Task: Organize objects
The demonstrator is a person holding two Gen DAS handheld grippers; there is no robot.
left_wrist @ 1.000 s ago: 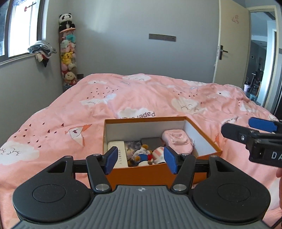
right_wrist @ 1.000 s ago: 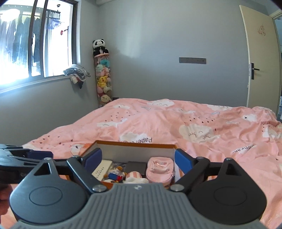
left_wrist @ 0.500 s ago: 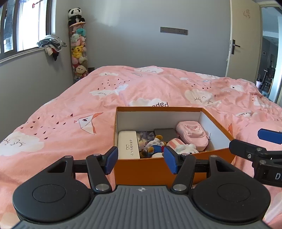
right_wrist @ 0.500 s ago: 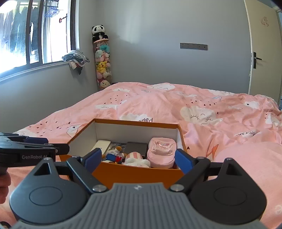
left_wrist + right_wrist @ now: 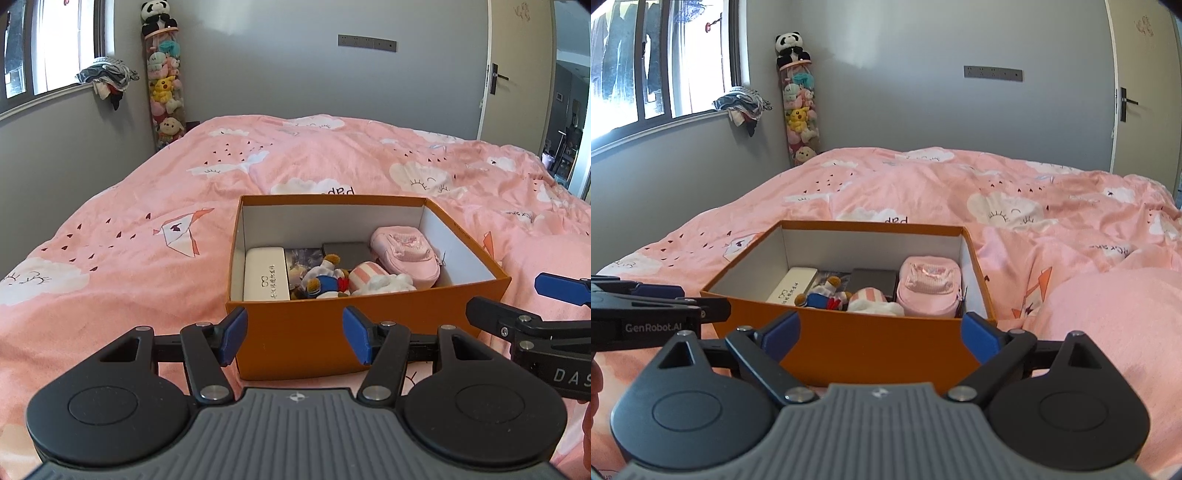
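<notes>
both grippers have drawn closer to the orange box [image 5: 369, 328] on the pink duvet [image 5: 147, 258] since a second ago. left gripper [image 5: 293, 339] and right gripper [image 5: 881, 336] hang before its near wall, jaws open, empty. pushing lower could shove the light box across soft bedding.

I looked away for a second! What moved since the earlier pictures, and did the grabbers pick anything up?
Both grabbers lifted and tipped to look down into the orange box, so more of its inside shows. The left gripper and right gripper stayed open and picked up nothing. The white case, plush toy and pink pouch lie as before.
</notes>
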